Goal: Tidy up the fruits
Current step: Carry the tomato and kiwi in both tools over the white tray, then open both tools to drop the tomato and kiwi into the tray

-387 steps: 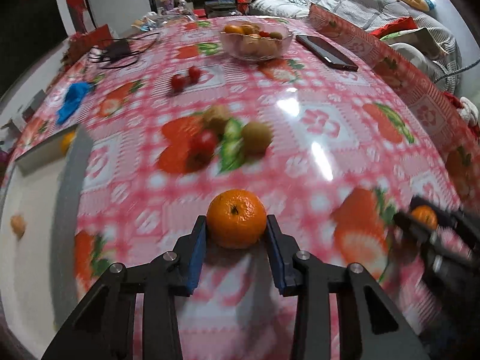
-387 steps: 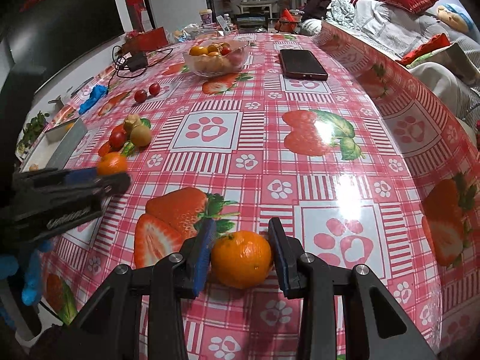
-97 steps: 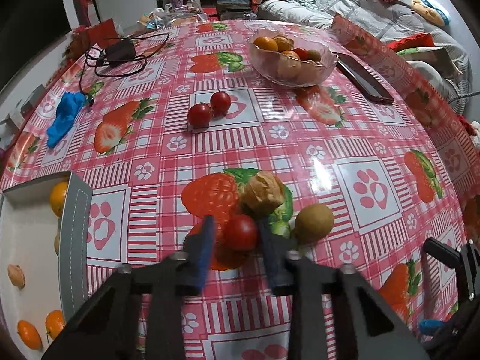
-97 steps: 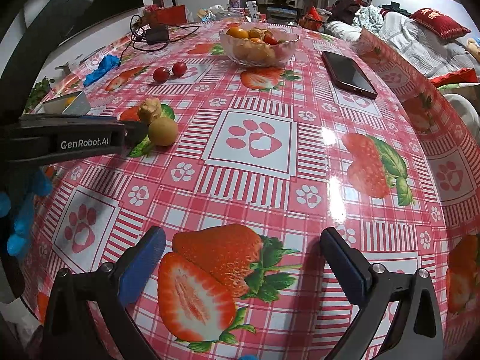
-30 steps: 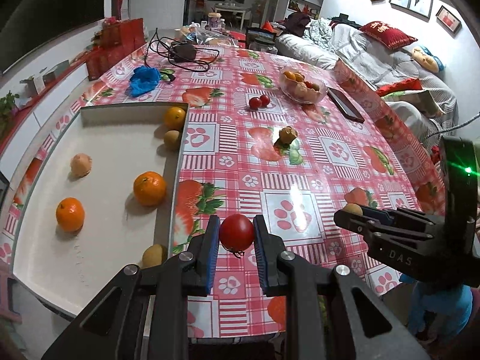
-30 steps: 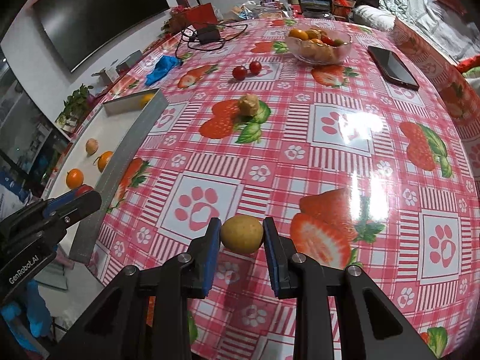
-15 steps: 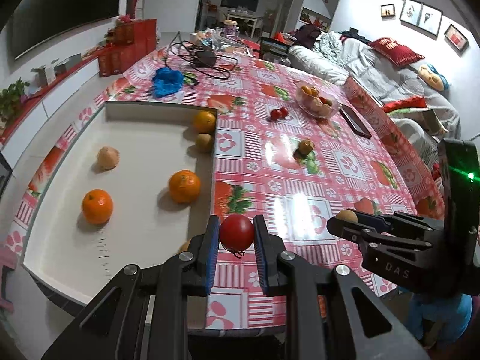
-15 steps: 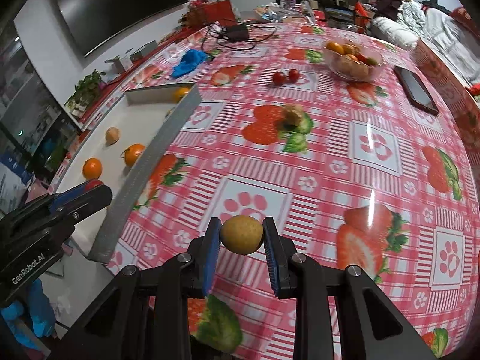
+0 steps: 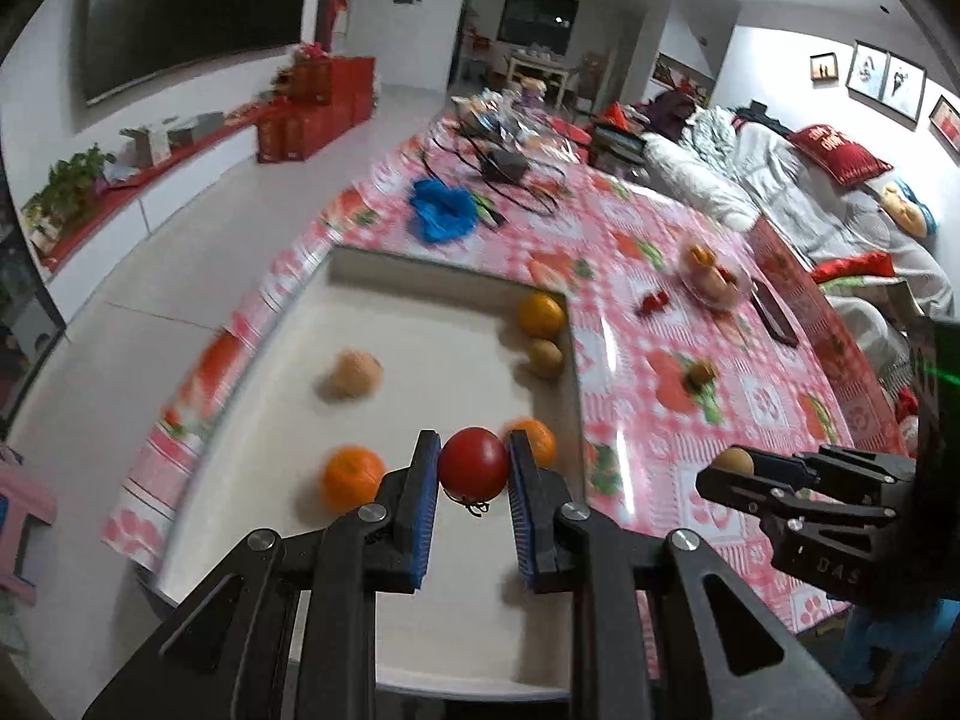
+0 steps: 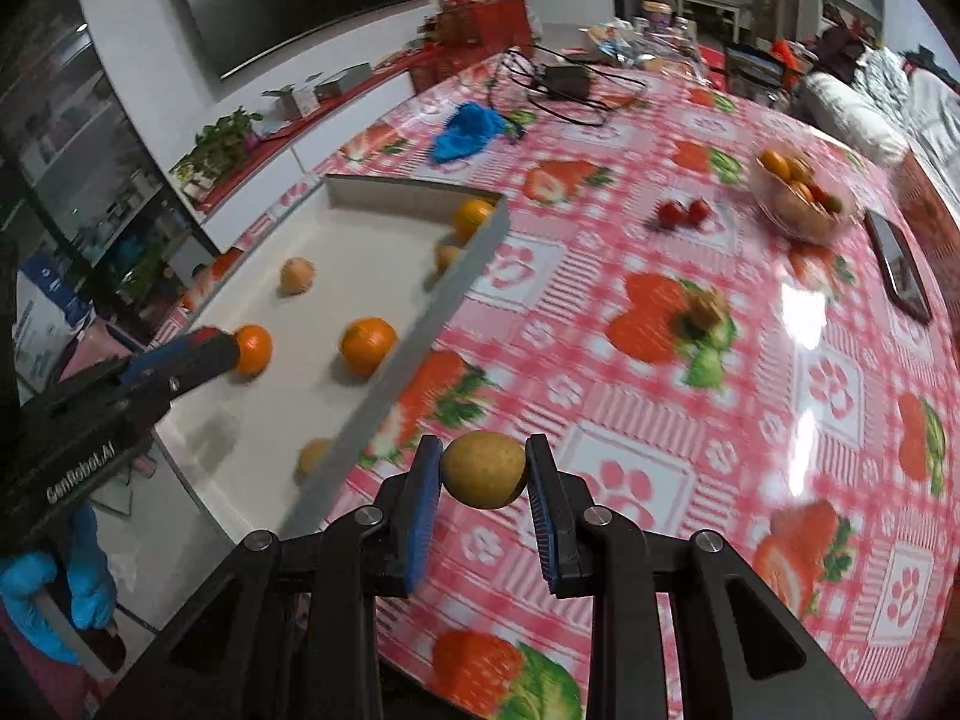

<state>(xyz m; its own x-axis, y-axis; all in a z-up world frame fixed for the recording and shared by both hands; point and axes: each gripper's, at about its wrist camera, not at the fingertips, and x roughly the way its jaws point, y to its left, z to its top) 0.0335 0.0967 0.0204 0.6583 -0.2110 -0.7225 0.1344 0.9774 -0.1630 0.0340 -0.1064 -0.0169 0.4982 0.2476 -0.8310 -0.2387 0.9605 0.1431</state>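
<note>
Tomato [image 9: 473,463] in left claw [image 9: 469,468]

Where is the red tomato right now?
The red tomato is pinched in the left gripper, held up over the near end of the white tray. In the left wrist view an orange lies just left of it.

A living room with white walls and a pale tiled floor [image 9: 156,264]. A large dark television [image 9: 192,6] hangs above a low white cabinet [image 9: 108,222] carrying a potted plant [image 9: 72,186] and red boxes [image 9: 312,114]. A sofa [image 9: 798,204] piled with blankets and a red cushion [image 9: 840,159] lines the far side, under framed pictures [image 9: 882,81]. The long surface wears a pink strawberry-print cloth [image 10: 690,360].
</note>
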